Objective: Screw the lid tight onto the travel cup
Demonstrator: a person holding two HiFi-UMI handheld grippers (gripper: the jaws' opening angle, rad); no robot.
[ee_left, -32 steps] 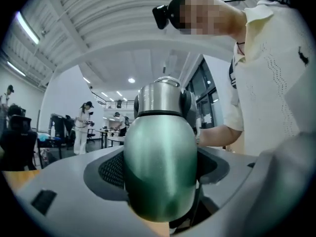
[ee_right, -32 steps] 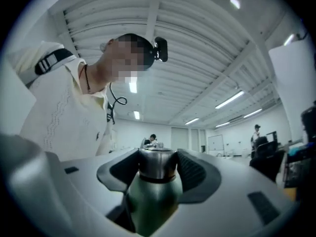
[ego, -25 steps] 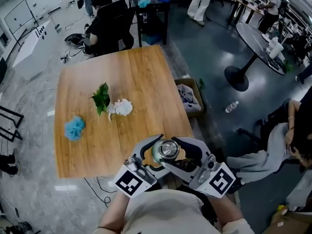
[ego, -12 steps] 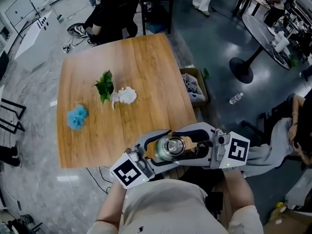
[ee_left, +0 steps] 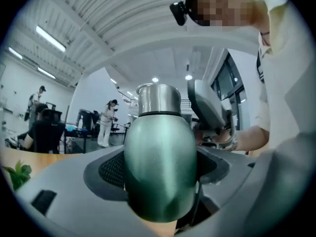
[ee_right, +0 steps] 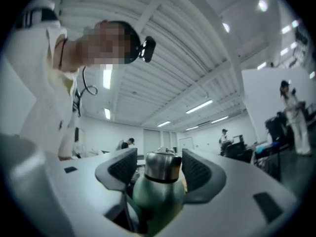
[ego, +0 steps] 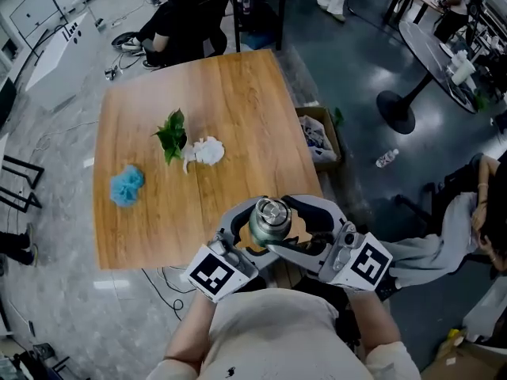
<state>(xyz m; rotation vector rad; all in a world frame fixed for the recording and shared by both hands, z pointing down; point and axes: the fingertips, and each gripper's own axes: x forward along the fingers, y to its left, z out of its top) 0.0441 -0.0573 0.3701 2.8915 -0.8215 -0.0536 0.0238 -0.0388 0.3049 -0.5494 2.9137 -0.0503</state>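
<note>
A green travel cup (ee_left: 160, 152) with a steel lid (ego: 270, 217) is held upright in the air over the near edge of the wooden table (ego: 230, 109). My left gripper (ego: 255, 234) is shut on the cup's green body, its pads (ee_left: 111, 169) pressing both sides. My right gripper (ego: 287, 225) comes in from the right at the top. In the right gripper view its pads (ee_right: 197, 169) flank the lid (ee_right: 163, 166) closely, the right pad touching it, and the green body (ee_right: 157, 197) shows below. The gripper (ee_right: 159, 169) looks shut on the lid.
On the table lie a green leafy sprig (ego: 172, 135), a white crumpled thing (ego: 207, 150) and a blue fluffy thing (ego: 125, 185). A cardboard box (ego: 317, 142) of rubbish stands by the table's right edge. People sit at the far end (ego: 186, 10) and at the right (ego: 475, 212).
The right gripper swung out to the right around the lid, then turned back toward the lower right. The left gripper kept its hold on the cup, which now sits a little higher in view.
</note>
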